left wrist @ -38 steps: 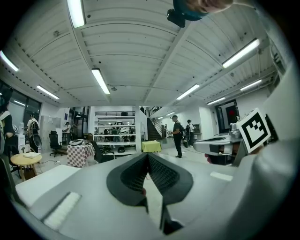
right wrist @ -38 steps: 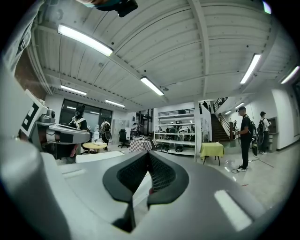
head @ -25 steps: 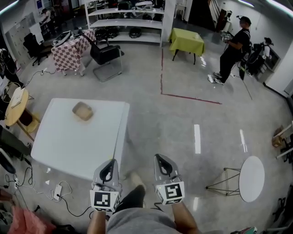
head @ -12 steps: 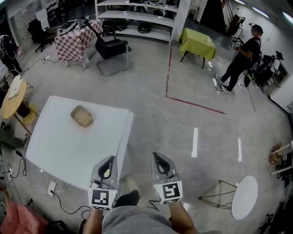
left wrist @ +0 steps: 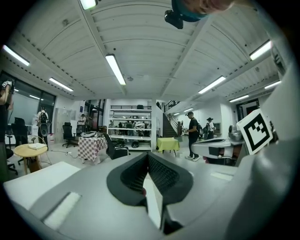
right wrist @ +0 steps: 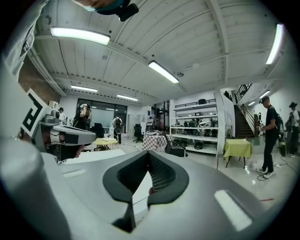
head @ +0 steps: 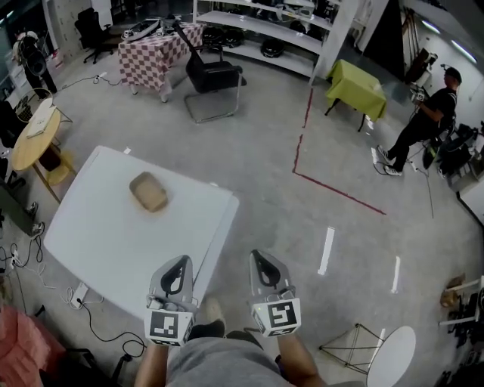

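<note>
Fingers (left wrist: 131, 177) pressed together on left gripper (head: 180, 264) and right gripper (head: 259, 261), nothing pinched; table (head: 98, 242) with brown lump (head: 149, 192) has drifted closer.

Grey polished floor (head: 265, 166) with a red tape line (head: 336, 191). White table (head: 98, 242) near left, round wooden table (head: 32, 142) far left. Far: checkered-cloth table (head: 151, 64), black chair (head: 214, 75), white shelving (head: 265, 23), yellow-green table (head: 357, 85). Ribbed white ceiling (left wrist: 150, 61), tube lights (left wrist: 115, 69).

Smooth matt table (head: 106, 238) — glossy floor (head: 272, 151)
</note>
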Motion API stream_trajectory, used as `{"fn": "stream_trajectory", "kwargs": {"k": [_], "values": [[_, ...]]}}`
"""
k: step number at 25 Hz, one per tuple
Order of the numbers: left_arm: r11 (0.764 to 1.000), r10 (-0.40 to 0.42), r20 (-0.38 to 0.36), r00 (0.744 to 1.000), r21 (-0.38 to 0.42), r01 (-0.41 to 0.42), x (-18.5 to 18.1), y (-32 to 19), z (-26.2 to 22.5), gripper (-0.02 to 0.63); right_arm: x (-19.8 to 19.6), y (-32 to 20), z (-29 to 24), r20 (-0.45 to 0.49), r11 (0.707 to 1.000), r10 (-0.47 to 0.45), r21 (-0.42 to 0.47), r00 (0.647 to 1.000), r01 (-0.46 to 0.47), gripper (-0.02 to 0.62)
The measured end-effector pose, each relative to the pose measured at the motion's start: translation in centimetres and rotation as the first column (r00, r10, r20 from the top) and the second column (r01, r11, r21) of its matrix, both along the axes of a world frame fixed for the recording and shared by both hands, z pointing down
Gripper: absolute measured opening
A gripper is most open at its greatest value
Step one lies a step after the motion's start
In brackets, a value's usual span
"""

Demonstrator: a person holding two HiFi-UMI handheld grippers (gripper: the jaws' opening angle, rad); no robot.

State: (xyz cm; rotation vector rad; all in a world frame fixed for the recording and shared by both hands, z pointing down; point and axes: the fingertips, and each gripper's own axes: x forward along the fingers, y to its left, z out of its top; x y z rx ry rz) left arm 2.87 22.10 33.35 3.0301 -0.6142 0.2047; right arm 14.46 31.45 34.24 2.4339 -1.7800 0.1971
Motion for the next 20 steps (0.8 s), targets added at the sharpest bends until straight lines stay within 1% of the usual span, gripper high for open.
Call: {"fn": "stream_trajectory", "kwargs": {"k": [5, 9, 14, 20], "values": [[0.998, -0.057, 0.008, 0.998, -0.002, 0.057, -0.8, -1.9, 0.2, 0.012, -0.4, -2.8, 0.0, 0.002, 0.998, -0.062, -0.001, 0.998, 0.062, 0.003], [0.995, -0.102, -0.011, 0.995, -0.001, 0.102, -1.5, -3.4, -0.5, 0.012, -1.0, -4.7, 0.0, 0.001, 0.994, -0.11, 0.001, 0.994, 0.11, 0.003], [0.986, -0.168, -0.013, 0.986, 0.012, 0.168, -3.4, -4.8, -0.9, 0.012, -2.2, -6.7, -0.6, -0.005, 0.986, -0.164, 0.011, 0.987, 0.164, 0.003], [0.971, -0.237, -0.019, 0.971, 0.009, 0.237, -5.3, -6.0, -1.1, 0.012, -3.7, -8.6, -1.0, -0.013, 0.973, -0.231, 0.021, 0.973, 0.231, 0.003]]}}
